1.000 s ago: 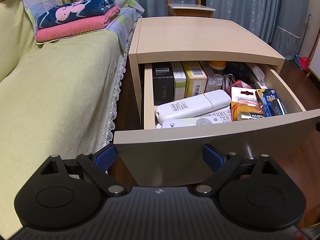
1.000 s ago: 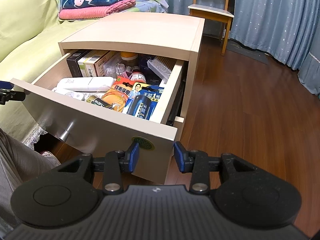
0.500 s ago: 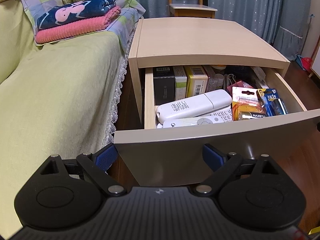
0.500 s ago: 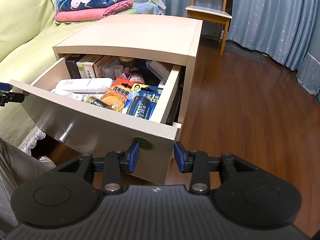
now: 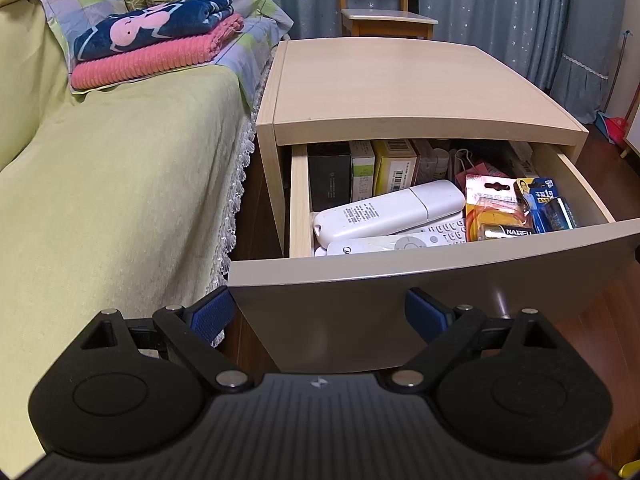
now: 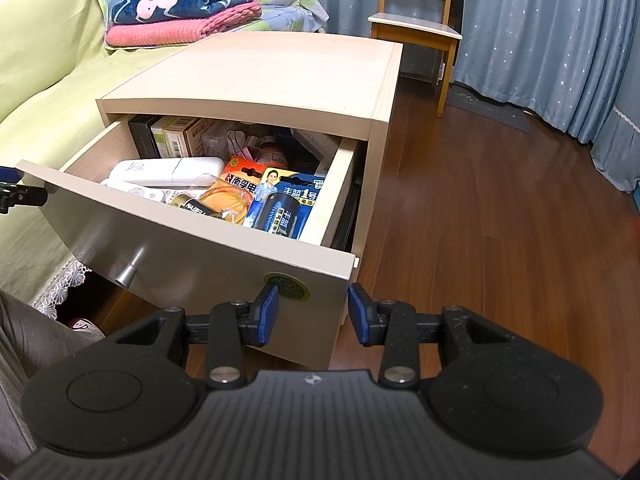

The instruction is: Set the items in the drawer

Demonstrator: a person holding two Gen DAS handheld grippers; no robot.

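drawer point(image 6: 192, 240) centre frame, pulled out, packed with remotes point(image 5: 388, 208) and battery packs point(image 6: 280, 200) | rigid, probably heavy; push its flat front | left gripper point(image 5: 320, 312) fingers wide apart, empty | right gripper point(image 6: 312, 312) fingers apart, empty

Nightstand point(image 5: 400, 88) stands just right of the bed point(image 5: 120, 184), chair point(image 5: 384, 20) behind it. Drawer point(image 5: 400, 280) is pulled out: boxes point(image 5: 360, 176) upright along the back left, remotes point(image 5: 388, 212) in front of them, battery packs point(image 5: 516, 208) to their right. Folded blankets point(image 5: 156, 44) stacked on the bed.
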